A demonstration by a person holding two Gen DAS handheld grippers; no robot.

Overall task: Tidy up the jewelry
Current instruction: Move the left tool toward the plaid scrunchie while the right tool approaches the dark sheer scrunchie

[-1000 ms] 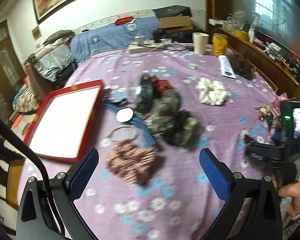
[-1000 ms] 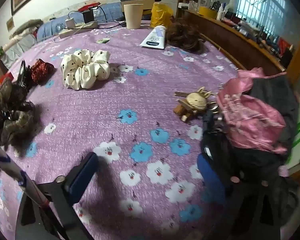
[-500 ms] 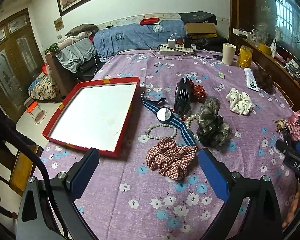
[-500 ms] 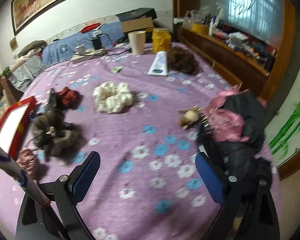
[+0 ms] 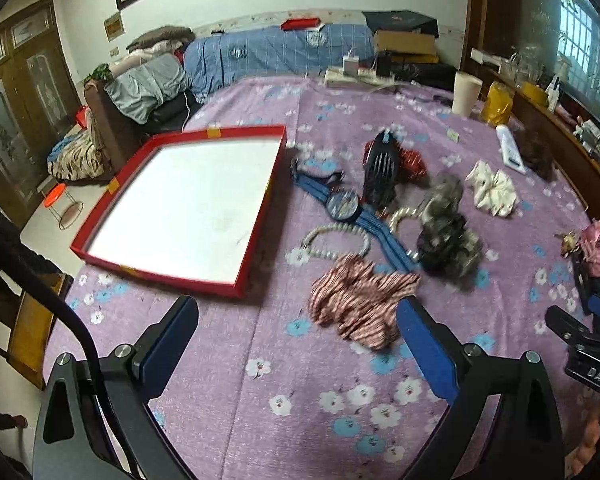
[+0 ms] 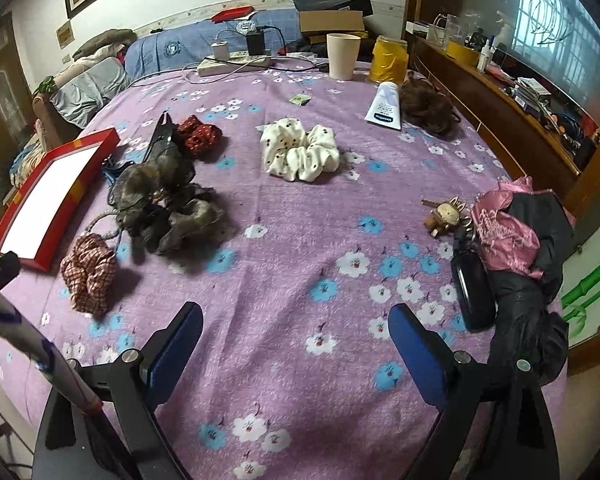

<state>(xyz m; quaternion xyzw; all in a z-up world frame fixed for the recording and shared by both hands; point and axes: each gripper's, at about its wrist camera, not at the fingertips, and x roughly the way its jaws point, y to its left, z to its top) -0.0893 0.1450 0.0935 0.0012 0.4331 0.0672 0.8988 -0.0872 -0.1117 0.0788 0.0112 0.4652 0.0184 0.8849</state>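
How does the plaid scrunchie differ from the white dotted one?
The plaid scrunchie is red-and-white check and lies close to the red tray. The white scrunchie is cream with dark dots and sits alone, farther toward the cup. Both are ruffled fabric rings lying loose on the purple cloth.

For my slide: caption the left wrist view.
Open left tool above plaid fabric scrunchie, beside empty red rectangular tray on purple floral tablecloth.

surface: purple floral tablecloth point(image 6: 292, 264) | on it: red tray point(image 5: 256, 240), scrunchies, pearl necklace point(image 5: 336, 240), watch point(image 5: 342, 204)
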